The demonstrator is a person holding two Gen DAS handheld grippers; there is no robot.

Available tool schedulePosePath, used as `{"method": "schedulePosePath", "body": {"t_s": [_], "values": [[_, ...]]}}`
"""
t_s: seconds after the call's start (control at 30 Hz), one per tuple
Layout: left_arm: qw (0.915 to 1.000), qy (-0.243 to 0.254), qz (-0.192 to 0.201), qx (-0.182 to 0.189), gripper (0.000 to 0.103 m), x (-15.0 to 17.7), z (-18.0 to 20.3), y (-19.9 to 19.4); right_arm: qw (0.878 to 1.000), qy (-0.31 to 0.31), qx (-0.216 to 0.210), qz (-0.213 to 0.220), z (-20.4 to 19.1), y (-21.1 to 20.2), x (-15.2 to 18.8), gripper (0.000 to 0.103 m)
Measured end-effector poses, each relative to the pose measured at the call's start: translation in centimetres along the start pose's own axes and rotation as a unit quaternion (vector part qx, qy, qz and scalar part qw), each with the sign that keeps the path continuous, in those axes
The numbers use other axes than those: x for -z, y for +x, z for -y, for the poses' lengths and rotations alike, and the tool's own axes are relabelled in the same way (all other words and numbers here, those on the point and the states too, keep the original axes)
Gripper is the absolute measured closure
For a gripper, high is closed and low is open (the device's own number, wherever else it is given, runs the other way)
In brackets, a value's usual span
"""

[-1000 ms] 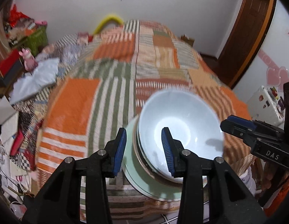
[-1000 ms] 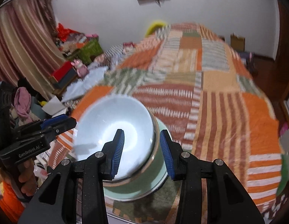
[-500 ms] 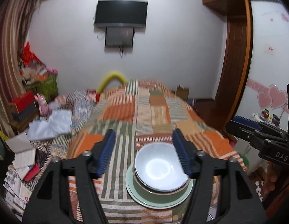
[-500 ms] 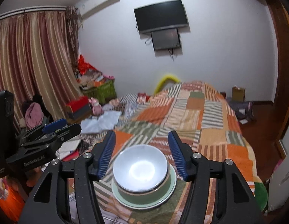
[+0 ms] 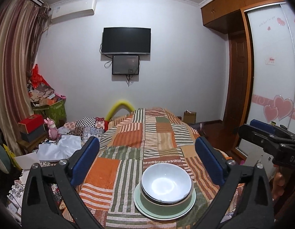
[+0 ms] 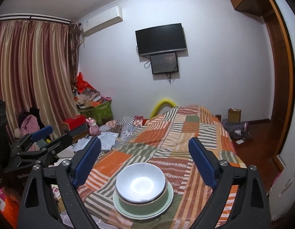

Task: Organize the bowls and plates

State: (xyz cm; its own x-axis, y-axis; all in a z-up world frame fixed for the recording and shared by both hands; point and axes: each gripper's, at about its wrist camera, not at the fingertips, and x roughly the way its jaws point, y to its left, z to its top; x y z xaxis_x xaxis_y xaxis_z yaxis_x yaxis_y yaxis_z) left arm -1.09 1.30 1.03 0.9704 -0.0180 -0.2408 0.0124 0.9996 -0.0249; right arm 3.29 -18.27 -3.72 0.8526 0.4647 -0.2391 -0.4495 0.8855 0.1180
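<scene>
Left wrist view: left gripper [image 5: 147, 158] and right gripper [image 6: 145, 159] have just spread wide, empty, above the stacked white bowl [image 5: 166, 184] on the green plate [image 5: 164, 208]. Stacking looks finished; next, likely withdrawing.

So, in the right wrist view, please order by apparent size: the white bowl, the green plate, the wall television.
1. green plate
2. white bowl
3. wall television
Bowl and television look close in size, and the television is much farther away, so that ranking is unsure.

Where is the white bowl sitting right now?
In both wrist views the white bowl sits low and near centre, nested in a green bowl on a pale green plate at the near end of the patchwork bedspread.
</scene>
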Motion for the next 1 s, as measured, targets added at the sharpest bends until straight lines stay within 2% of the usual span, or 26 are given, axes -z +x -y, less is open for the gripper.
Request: {"method": "schedulePosePath", "body": {"t_s": [0.03,0.07,1.0], "values": [[1.0000,0.000,0.004,0.000,0.000,0.0,0.0,-0.2,1.000,0.001,0.002,0.002,0.0,-0.1,0.0,0.001],[1.0000,-0.001,0.005,0.000,0.000,0.0,0.0,-0.2,1.000,0.003,0.004,0.006,0.1,-0.2,0.1,0.000],[0.9998,-0.011,0.016,0.009,0.000,0.3,0.5,-1.4,1.000,-0.020,0.009,0.014,-1.2,-1.4,0.6,0.000]]}}
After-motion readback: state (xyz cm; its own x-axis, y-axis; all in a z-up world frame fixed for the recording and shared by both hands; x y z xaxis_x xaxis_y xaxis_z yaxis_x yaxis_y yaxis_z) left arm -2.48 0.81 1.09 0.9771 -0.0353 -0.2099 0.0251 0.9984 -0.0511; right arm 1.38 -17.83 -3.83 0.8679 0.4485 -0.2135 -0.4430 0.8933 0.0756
